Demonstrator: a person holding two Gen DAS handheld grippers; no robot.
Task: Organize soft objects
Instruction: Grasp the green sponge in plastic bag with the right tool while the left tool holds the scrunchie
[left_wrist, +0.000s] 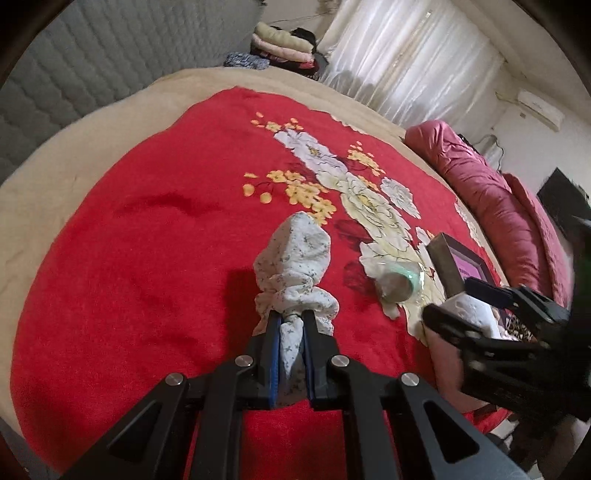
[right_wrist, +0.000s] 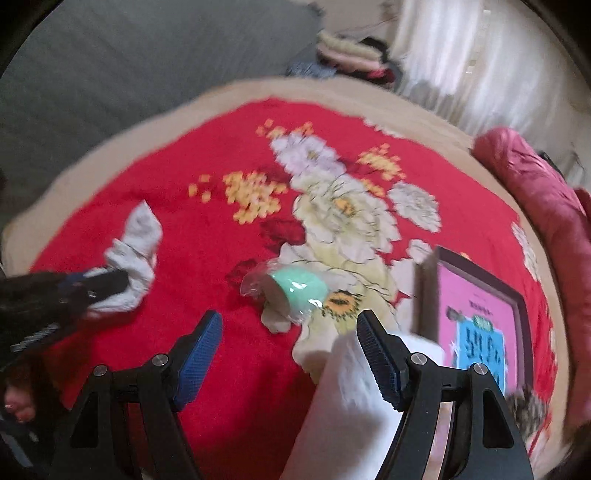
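Left gripper (left_wrist: 290, 332) pinches floral cloth (left_wrist: 295, 273)

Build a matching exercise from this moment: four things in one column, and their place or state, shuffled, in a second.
Things:
1. left gripper
2. right gripper
3. mint-green sponge
4. pink-lidded box

Place or state:
A. lying in clear wrapping on the red blanket
B. open, a white cloth between its fingers
C. at the blanket's right side
D. shut on the floral sock

Pairs: 1-D, 2-B, 3-A, 4-C
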